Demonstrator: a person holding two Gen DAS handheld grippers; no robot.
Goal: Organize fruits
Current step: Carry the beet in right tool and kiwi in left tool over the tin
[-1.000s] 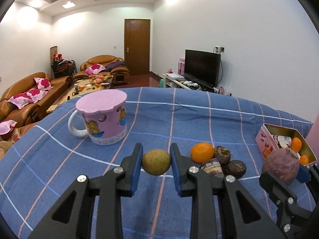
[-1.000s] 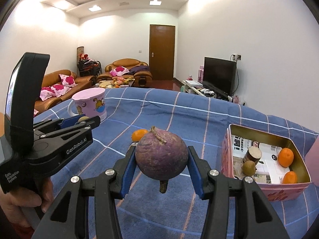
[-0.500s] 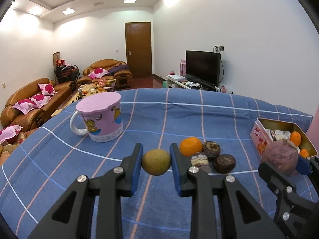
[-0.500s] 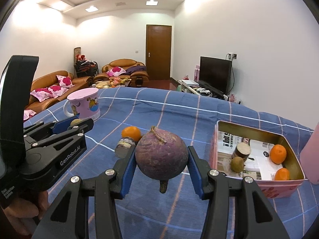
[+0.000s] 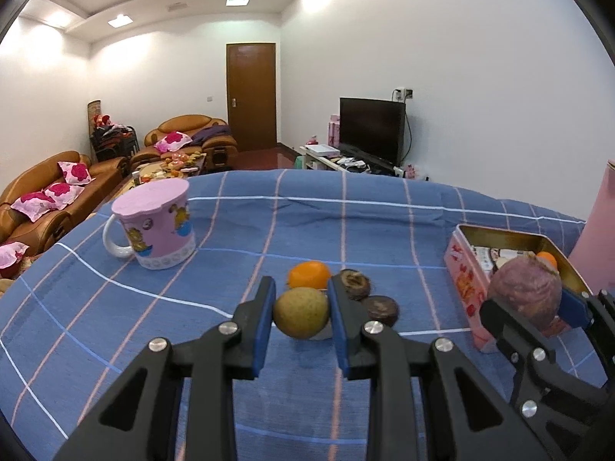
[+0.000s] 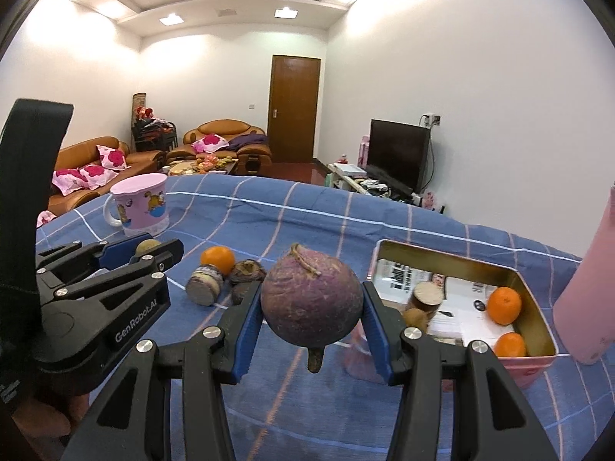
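My left gripper is shut on a small yellow-green fruit and holds it above the blue checked cloth. My right gripper is shut on a round purple fruit, held just left of the pink tin box; it also shows in the left wrist view. The box holds two oranges, a small brown fruit and a brown round piece. An orange and dark round pieces lie on the cloth behind my left gripper.
A pink mug with a lid stands at the back left of the table. A tall pink container stands right of the box. A small jar-like piece lies beside the loose orange. Sofas, a door and a television are behind.
Both grippers have moved right and forward with their fruits. The purple fruit is now close beside the pink box. The grips have not changed.
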